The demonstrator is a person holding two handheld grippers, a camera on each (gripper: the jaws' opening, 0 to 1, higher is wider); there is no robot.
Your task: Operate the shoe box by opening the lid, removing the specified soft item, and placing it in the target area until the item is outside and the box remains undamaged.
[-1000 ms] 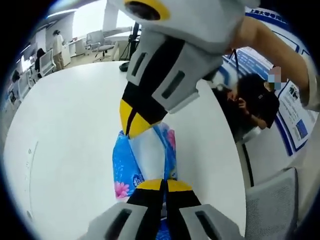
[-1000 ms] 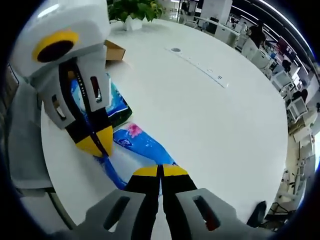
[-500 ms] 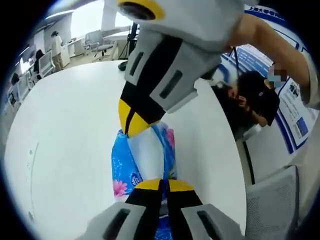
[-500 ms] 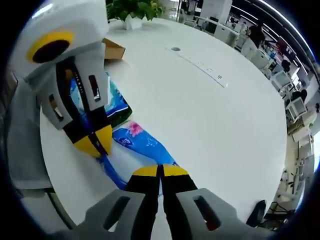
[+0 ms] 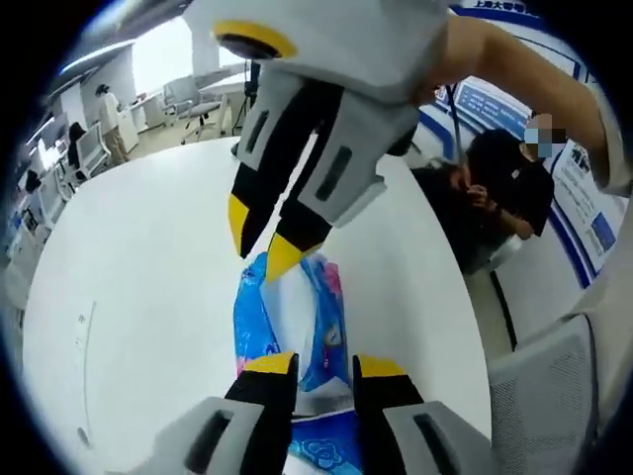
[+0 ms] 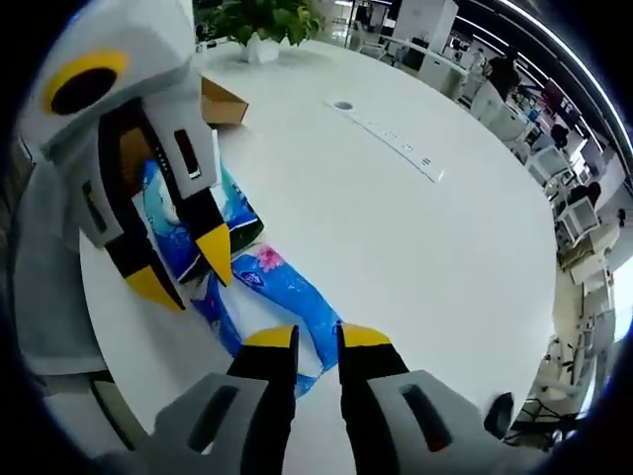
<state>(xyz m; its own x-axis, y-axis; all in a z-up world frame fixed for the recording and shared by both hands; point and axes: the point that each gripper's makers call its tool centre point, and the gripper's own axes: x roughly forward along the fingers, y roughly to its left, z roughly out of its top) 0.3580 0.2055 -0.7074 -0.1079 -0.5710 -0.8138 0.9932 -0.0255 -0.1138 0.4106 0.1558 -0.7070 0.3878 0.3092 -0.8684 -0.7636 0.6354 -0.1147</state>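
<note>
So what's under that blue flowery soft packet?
The blue plastic packet with pink flowers lies flat on the round white table; only tabletop shows around its edges. Its far end sits near another blue pack, partly hidden by the left gripper. Directly beneath is covered.

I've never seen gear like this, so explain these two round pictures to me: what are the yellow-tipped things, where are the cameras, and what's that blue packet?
A person holds two hand-held grippers; no robot arm. Each carries a fisheye camera looking along its own grey, yellow-tipped jaws. The left gripper and the right gripper both stand open at either end of a blue flowered soft plastic pack, lying on the round white table. Each view also catches the other gripper. Behind sit a brown cardboard box and a green potted plant.
</note>
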